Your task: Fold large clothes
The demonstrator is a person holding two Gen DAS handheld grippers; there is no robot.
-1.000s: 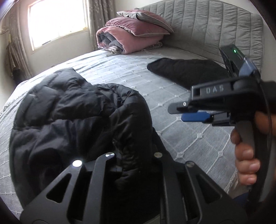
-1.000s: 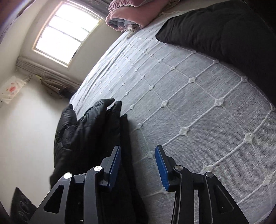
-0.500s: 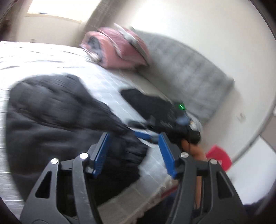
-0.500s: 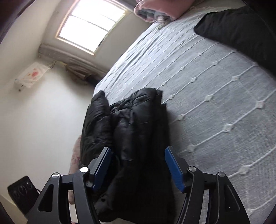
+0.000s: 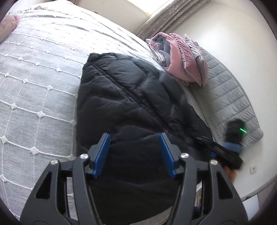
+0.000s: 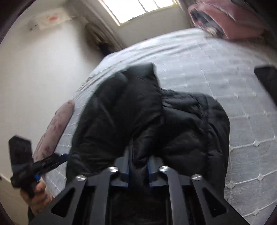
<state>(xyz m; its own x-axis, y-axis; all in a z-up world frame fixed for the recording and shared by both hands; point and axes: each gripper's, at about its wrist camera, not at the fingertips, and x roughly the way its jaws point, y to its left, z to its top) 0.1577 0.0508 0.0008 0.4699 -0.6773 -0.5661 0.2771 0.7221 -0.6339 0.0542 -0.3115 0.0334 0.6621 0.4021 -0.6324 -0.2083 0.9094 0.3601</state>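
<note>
A black puffer jacket (image 5: 131, 97) lies bunched on the grey quilted bed (image 5: 34, 86), near its front edge. My left gripper (image 5: 135, 155) is open, its blue pads (image 5: 102, 154) standing over the jacket's near end with nothing held. In the right wrist view my right gripper (image 6: 137, 170) is shut on a fold of the jacket (image 6: 155, 117) at its near edge. The left gripper also shows in the right wrist view (image 6: 50, 161), at the jacket's left side. The right gripper shows blurred in the left wrist view (image 5: 223, 150), at the jacket's right side.
A pile of pink and grey bedding and pillows (image 5: 178, 57) sits by the grey padded headboard (image 5: 230, 97). Another black garment (image 6: 266, 77) lies on the bed to the right. A pink pillow (image 6: 55, 128) lies at the bed's left edge. A window (image 6: 138, 8) is behind.
My left gripper has opened and let go of the jacket, then swung over it. My right gripper has moved onto the jacket and shut on a fold of it.
</note>
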